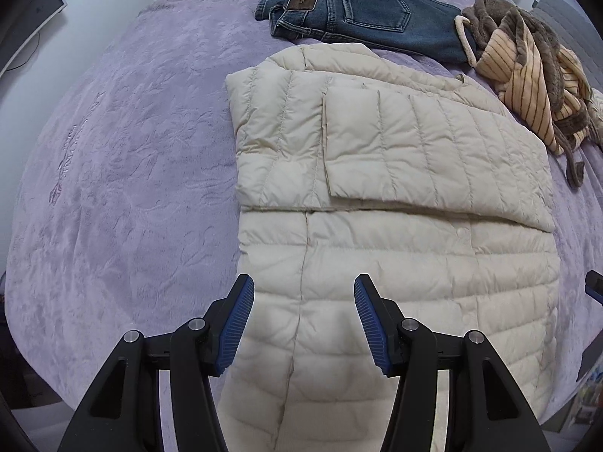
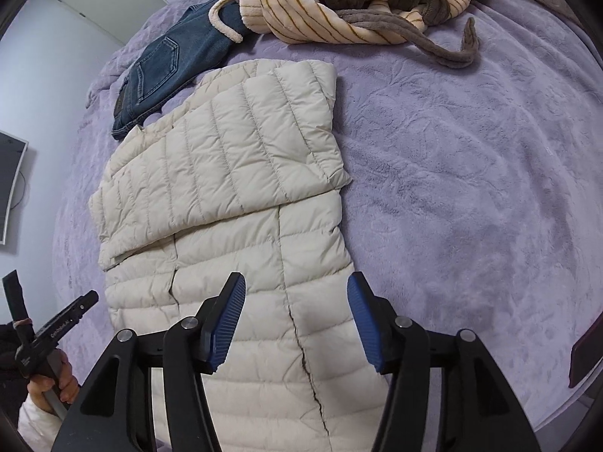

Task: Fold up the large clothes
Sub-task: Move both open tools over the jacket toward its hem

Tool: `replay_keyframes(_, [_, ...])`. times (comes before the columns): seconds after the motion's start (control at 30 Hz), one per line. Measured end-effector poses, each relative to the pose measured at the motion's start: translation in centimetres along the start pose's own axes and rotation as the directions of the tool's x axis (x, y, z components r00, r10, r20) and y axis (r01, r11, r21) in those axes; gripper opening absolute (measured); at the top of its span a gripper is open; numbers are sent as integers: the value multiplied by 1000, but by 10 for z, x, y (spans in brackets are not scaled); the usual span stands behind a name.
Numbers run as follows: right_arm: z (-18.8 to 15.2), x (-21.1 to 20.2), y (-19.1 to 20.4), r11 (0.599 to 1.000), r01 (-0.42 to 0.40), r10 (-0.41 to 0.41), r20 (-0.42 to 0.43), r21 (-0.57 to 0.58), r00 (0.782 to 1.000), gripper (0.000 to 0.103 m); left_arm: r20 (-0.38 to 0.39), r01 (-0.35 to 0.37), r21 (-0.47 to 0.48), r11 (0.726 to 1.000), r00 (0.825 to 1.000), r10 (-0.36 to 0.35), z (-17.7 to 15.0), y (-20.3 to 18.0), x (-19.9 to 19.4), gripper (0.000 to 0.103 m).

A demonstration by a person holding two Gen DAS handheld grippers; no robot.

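A cream quilted puffer jacket (image 1: 395, 196) lies flat on the purple bedspread (image 1: 132, 173), both sleeves folded across its chest. My left gripper (image 1: 303, 320) hovers open above the jacket's lower left part, nothing between its blue pads. In the right wrist view the same jacket (image 2: 233, 196) stretches away from me. My right gripper (image 2: 296, 320) is open above the lower right side of the jacket, over a dark seam line, with nothing held.
Folded blue jeans (image 1: 358, 15) lie beyond the jacket's collar. A striped peach and brown fleece robe (image 1: 535, 75) is heaped at the far right, its belt (image 2: 444, 49) trailing over the bedspread (image 2: 471, 169). A hand holding the other gripper's handle (image 2: 49, 339) shows at lower left.
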State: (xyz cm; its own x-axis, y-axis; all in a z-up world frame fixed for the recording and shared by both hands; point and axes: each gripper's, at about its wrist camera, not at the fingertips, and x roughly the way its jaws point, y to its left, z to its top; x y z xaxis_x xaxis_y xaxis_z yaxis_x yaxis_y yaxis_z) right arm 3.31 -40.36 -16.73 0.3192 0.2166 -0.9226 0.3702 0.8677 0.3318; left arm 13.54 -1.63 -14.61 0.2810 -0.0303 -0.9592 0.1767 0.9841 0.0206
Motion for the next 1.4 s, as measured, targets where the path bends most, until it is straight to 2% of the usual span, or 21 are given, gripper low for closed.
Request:
replay_keyframes(0.03, [-3,-3,1,1000,0,0,-5,-6,1000,61,-4,-1,4,1000,1000,1,-5,-2,-3,57])
replay_keyframes(0.1, [-9,-9,3,1000,-1,1,-11,-9,1000,69,-15,1,6,1000,1000,0,-14,-5,-10,57])
replay_keyframes(0.13, [-12,-12,3,1000,-9,9,-12,-8,1000,71,-17,2,5,1000,1000,-1,-19,-6,-13,61])
replay_keyframes(0.17, [-14,-15,3,1000,-17,17,-13,-8,1000,73,-18,0,3,1000,1000,0,-23,-7,-17,72])
replay_keyframes(0.2, [-17,-17,3,1000,-22,22,-14,-10,1000,74,-9,-6,-3,1000,1000,6,-28,-7,-21,96])
replay_keyframes(0.23, [-20,-19,4,1000,-25,25,-16,-12,1000,75,13,-15,-11,1000,1000,15,-33,-7,-28,103])
replay_keyframes(0.3, [-26,-24,6,999,-39,38,-19,-20,999,80,35,-24,-9,1000,999,24,-40,-7,-38,103])
replay_keyframes(0.6, [-41,-42,14,997,-53,53,8,-53,999,87,19,2,-59,998,1000,-1,-66,1,-61,103])
replay_keyframes(0.67, [-44,-48,17,997,-48,50,22,-66,999,103,12,8,-59,998,1000,-7,-72,1,-63,103])
replay_keyframes(0.77, [-54,-56,23,995,-61,64,47,-78,997,103,10,10,-42,999,1000,-9,-79,1,-66,103])
replay_keyframes(0.9, [-67,-53,26,996,-67,69,24,-51,997,103,6,15,-19,1000,1000,-15,-88,8,-65,103])
replay_keyframes(1.2, [-123,-31,14,988,-89,96,-49,130,994,103,-69,1,-27,1000,998,-3,-124,45,-39,103])
replay_keyframes(1.4, [-157,-26,5,967,-108,127,-69,232,989,103,-74,11,-45,999,997,-14,-141,62,-40,103])
